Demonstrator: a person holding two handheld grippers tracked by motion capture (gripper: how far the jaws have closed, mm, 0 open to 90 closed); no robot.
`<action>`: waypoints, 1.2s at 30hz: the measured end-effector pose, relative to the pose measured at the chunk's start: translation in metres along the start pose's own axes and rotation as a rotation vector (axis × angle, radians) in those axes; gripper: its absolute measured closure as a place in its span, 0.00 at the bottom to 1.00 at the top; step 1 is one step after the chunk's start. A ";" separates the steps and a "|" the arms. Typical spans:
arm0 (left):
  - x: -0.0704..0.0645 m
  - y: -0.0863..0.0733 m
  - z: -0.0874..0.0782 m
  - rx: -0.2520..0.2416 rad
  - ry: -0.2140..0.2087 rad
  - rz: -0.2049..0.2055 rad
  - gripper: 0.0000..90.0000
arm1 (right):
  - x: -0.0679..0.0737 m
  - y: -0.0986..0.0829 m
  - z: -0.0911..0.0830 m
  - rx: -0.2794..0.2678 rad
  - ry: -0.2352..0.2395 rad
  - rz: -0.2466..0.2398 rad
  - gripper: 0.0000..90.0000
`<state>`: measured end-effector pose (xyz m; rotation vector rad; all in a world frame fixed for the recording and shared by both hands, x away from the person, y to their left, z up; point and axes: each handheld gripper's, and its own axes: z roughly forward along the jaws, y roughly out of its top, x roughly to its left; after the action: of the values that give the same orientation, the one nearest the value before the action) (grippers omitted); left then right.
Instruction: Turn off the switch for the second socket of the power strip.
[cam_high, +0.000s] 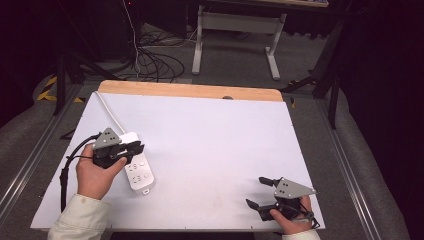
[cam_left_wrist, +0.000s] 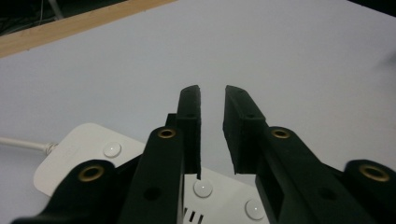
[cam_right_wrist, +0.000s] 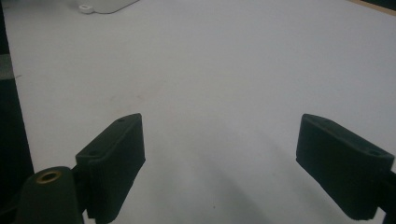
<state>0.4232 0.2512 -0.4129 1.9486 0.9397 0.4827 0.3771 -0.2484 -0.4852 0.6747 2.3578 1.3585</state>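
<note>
A white power strip (cam_high: 137, 167) with round buttons lies flat at the left of the white table (cam_high: 215, 130). Its cord (cam_high: 107, 112) runs off to the far left corner. My left gripper (cam_high: 140, 146) hovers over the strip's far half, its jaws a narrow gap apart and holding nothing. In the left gripper view the strip (cam_left_wrist: 79, 149) lies just under the left gripper (cam_left_wrist: 212, 93). My right gripper (cam_high: 255, 191) rests near the front right edge, wide open and empty. The right gripper view has the right gripper (cam_right_wrist: 222, 123) over bare table, with the strip's end (cam_right_wrist: 105, 4) far off.
A wooden strip (cam_high: 190, 91) borders the table's far edge. Beyond it, on the floor, lie tangled cables (cam_high: 155, 62) and the white legs of another desk (cam_high: 235, 30). Metal rails run along both sides of the table.
</note>
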 end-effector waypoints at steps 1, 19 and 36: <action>-0.002 0.002 -0.004 -0.010 -0.002 0.012 0.79 | 0.000 0.000 0.000 -0.001 0.000 0.000 0.18; -0.017 0.000 -0.037 -0.092 -0.042 0.024 0.26 | 0.000 0.000 -0.001 -0.003 -0.001 -0.002 0.18; -0.020 -0.038 -0.062 -0.142 -0.070 0.052 0.15 | 0.001 0.000 -0.001 -0.002 -0.002 -0.006 0.18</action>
<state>0.3544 0.2814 -0.4117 1.8527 0.7904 0.4944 0.3762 -0.2484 -0.4845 0.6682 2.3550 1.3567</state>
